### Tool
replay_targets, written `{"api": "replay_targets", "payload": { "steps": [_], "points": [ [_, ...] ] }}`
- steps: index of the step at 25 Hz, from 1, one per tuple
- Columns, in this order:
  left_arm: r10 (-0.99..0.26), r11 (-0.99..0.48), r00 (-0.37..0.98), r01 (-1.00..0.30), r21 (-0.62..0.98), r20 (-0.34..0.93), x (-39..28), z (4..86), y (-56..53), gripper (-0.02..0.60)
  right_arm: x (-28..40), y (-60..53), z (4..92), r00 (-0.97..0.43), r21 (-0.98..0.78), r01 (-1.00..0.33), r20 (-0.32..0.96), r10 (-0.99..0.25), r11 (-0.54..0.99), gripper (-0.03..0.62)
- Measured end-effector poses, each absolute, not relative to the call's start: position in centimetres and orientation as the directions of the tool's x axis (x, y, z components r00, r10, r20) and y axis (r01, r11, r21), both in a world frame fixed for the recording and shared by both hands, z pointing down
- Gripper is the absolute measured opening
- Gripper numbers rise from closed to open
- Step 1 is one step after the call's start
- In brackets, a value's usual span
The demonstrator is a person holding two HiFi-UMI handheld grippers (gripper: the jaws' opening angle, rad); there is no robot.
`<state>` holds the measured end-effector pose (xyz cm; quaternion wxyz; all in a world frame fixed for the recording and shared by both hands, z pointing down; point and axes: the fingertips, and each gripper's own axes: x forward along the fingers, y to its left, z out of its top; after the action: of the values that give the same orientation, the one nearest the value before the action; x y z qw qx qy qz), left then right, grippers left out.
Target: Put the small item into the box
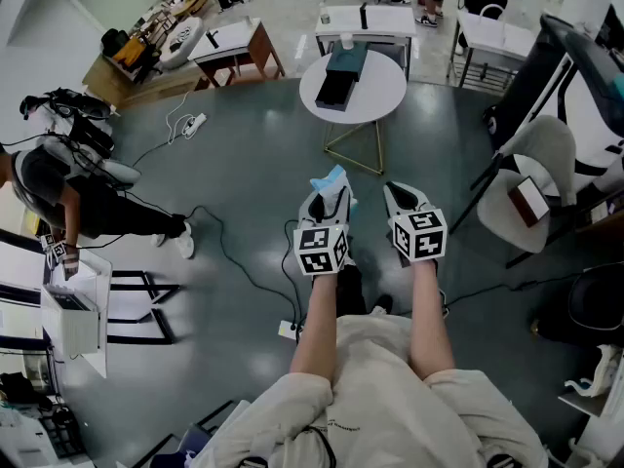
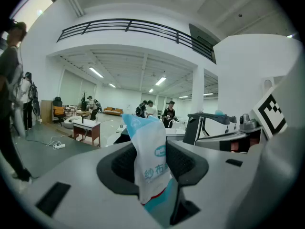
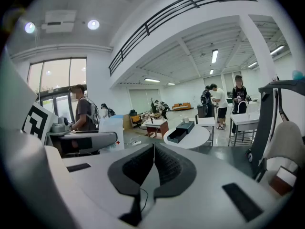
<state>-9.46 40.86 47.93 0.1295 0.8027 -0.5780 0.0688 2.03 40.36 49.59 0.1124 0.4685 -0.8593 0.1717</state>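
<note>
Head view: my left fingers (image 2: 119, 162) clench the upright white-and-blue plastic packet (image 2: 151, 161); the dark open box (image 1: 334, 87) sits straight ahead, well apart, on the round white counter (image 1: 378, 97); my right fingers (image 3: 136, 168) are closed, empty.

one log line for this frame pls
left gripper: shut on packet | right gripper: shut, empty | box: on round table ahead

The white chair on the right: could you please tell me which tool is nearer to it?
Right. In the head view the right tool is left of the white chair; the left tool, gripping a packet, is farther left still.
</note>
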Motion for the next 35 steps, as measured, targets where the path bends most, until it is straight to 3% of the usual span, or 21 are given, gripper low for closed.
{"api": "replay_targets", "payload": {
  "steps": [11,21,35],
  "points": [
    [-0.913,-0.298,0.320,-0.947,0.124,0.252,-9.2,48.1,39.1,0.179,1.3,38.8,49.6,-0.543,-0.179,-0.839,0.344,-0.766,0.515,0.032],
    [-0.914,-0.280,0.308,-0.950,0.137,0.265,-10.0,49.2,35.5,0.179,1.5,35.2,49.2,-0.624,-0.428,-0.748,0.191,-0.758,0.508,0.032],
    [-0.921,-0.281,0.314,-0.946,0.165,0.233,-11.6,47.3,22.6,0.179,-0.3,23.2,48.5,-0.666,-0.463,-0.716,0.226,-0.711,0.523,0.032]
  ]
}}
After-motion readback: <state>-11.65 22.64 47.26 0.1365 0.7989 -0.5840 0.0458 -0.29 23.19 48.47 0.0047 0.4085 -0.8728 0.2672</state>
